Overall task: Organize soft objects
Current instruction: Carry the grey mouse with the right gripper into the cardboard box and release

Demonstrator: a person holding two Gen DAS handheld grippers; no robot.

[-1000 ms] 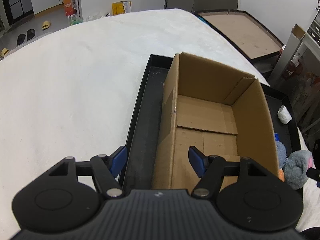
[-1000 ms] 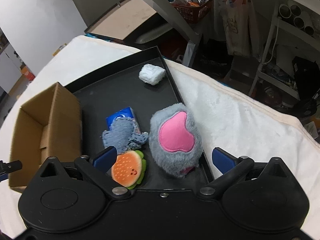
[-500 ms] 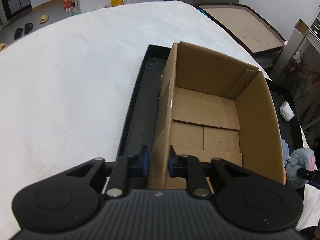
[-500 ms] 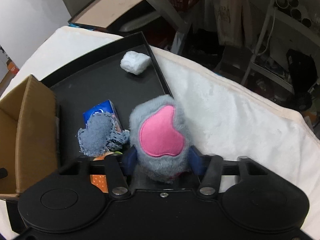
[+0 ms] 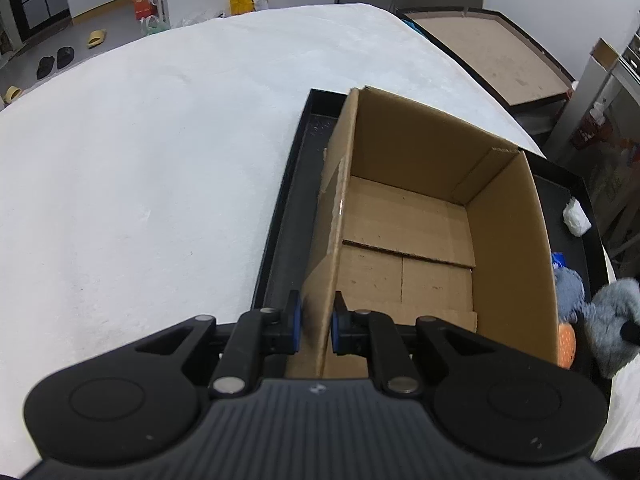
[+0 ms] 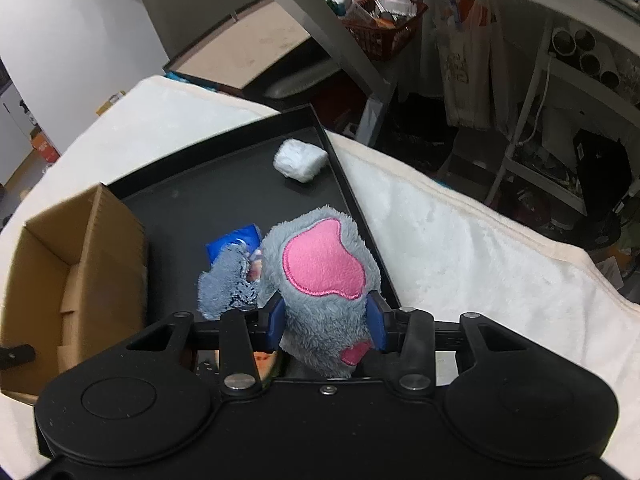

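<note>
Grey plush toy (image 6: 320, 280) sits pinched in my right gripper (image 6: 326, 322); my left gripper (image 5: 314, 326) clamps the cardboard box (image 5: 508, 240) wall. Both sit over the black tray (image 6: 240, 188).

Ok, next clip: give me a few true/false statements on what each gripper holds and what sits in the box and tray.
1. The left gripper is shut on the near wall of the brown cardboard box. True.
2. The right gripper is open above the tray. False: it is shut on the grey plush toy with a pink patch.
3. The box holds toys. False: only its bare floor shows.
4. A white wad lies in the black tray. True.
</note>
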